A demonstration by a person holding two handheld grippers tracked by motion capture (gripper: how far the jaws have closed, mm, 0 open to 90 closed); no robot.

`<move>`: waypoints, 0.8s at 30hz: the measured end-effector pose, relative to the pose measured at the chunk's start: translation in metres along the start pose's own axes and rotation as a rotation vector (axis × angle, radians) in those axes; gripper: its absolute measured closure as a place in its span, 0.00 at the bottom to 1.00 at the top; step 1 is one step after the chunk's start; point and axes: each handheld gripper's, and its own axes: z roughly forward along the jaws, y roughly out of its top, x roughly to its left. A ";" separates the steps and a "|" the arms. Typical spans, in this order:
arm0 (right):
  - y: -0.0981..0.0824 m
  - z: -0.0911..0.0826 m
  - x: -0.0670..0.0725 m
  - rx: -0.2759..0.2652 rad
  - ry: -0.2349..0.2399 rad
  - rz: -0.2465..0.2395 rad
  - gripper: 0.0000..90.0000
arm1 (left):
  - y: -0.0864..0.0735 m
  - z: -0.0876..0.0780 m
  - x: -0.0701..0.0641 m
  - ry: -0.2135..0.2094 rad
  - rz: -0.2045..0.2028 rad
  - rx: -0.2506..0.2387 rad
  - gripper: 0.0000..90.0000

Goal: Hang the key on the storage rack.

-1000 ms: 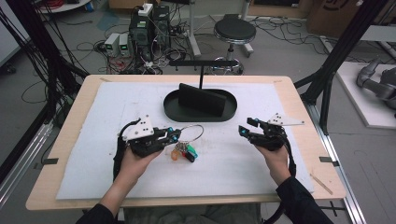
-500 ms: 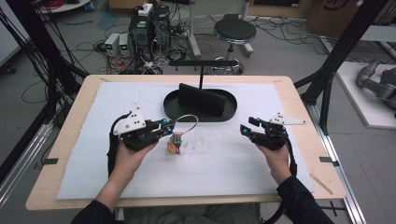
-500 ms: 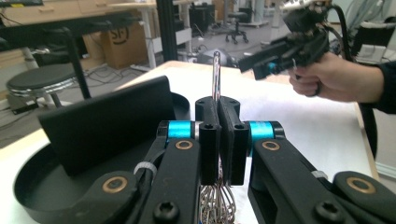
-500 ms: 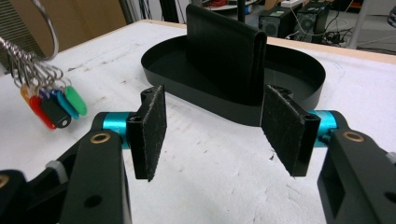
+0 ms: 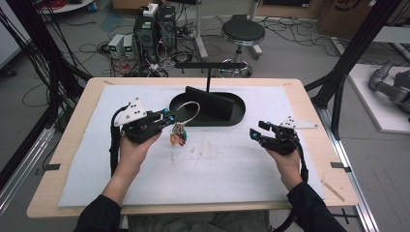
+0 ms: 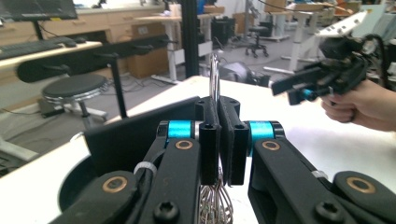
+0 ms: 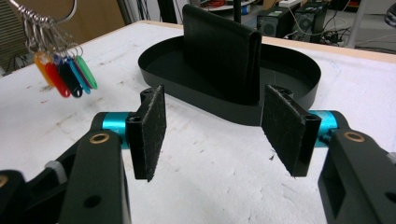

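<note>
Left gripper (image 5: pixel 167 117) is held level above the tabletop (image 5: pixel 300 104), pointing right toward the black tray (image 5: pixel 232 116), its jaws clamped together on one wire key ring (image 5: pixel 189 110). The ring loops upward past the jaws; a bunch of coloured tags (image 5: pixel 178 138) hangs below them, clear of the white mat (image 5: pixel 217 164). Five tags can be counted in the right gripper view. Right gripper (image 5: pixel 256 131) is held low at the mat's right side, pointing left, jaws apart, nothing between them. One tray, with one upright divider (image 7: pixel 222 46).

grey floor (image 5: pixel 300 53), round stool (image 5: pixel 243 33), cable tangle (image 5: pixel 72 53)
</note>
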 end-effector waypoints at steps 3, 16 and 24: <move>0.000 0.000 0.000 -0.002 -0.001 -0.001 0.46 | 0.005 0.002 0.005 0.011 -0.001 -0.011 0.96; 0.000 0.000 -0.001 -0.006 0.000 -0.004 0.47 | 0.017 0.015 0.030 0.054 -0.011 -0.010 0.96; 0.000 0.001 -0.001 -0.011 0.000 -0.006 0.47 | 0.029 0.024 0.048 0.084 -0.011 -0.014 0.96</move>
